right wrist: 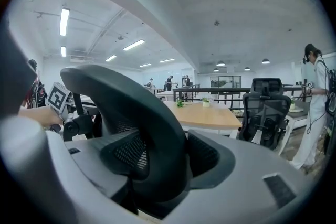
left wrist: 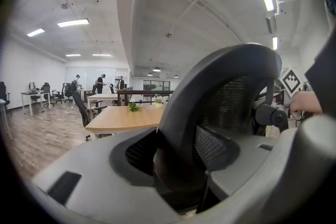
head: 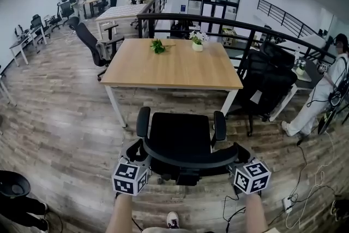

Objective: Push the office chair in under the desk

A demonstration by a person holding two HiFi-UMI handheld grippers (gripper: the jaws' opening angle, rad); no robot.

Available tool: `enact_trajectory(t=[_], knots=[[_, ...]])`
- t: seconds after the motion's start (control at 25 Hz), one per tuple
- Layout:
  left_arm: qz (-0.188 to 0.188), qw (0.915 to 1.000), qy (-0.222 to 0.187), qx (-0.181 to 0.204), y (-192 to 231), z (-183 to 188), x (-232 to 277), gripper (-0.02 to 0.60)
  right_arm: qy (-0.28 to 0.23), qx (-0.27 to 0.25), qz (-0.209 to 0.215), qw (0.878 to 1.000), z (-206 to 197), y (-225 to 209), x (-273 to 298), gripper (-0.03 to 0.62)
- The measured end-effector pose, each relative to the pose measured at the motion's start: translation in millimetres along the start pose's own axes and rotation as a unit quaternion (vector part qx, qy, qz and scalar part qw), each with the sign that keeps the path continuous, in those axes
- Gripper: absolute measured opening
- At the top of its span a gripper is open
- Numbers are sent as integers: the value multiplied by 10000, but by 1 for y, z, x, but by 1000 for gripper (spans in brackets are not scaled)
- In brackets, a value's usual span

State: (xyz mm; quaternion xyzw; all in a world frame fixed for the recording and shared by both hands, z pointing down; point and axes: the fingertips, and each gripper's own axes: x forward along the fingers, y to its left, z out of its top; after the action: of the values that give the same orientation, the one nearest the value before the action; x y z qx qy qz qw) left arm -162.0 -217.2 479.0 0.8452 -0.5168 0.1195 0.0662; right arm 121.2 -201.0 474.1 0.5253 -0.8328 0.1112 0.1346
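Both grippers are being held at the back of the office chair (head: 180, 136). The left gripper (head: 136, 156) is being clamped on the left end of the chair's curved black back rim, and the right gripper (head: 239, 156) on the right end. Their marker cubes (head: 130, 178) are being shown just ahead of the person's forearms (head: 122, 215).

In the left gripper view, the rim and its mesh are being pinched between the grey jaws of the left gripper (left wrist: 176, 173). In the right gripper view, the same rim is being gripped between the jaws of the right gripper (right wrist: 157, 181).

The office chair is being kept on the wooden floor (head: 60, 112), facing the desk (head: 174, 68). Its seat is lying just short of the desk's near edge and not under the top.

A green sprig (head: 158, 46) and a small white pot (head: 197, 43) are being carried on the far part of the desk. A second black chair (head: 267, 82) is being seen just right of the desk, and a person in white (head: 322, 98) is standing farther right.
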Motion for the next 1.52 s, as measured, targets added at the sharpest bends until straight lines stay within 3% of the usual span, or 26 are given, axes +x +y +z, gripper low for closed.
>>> enact_trajectory(t=[0.52,1.2,1.52], knots=[[111,9998,-137,-44,31,7,25,267,-58,13,27,10000,14,-2,37,285],[486,9979,-333,-271,85,20,80,267,-277,148,818,9962,36,-14,114,299],[502,9977,-320,-335,102,29,108,267,-443,172,774,9959,50,-30,145,301]])
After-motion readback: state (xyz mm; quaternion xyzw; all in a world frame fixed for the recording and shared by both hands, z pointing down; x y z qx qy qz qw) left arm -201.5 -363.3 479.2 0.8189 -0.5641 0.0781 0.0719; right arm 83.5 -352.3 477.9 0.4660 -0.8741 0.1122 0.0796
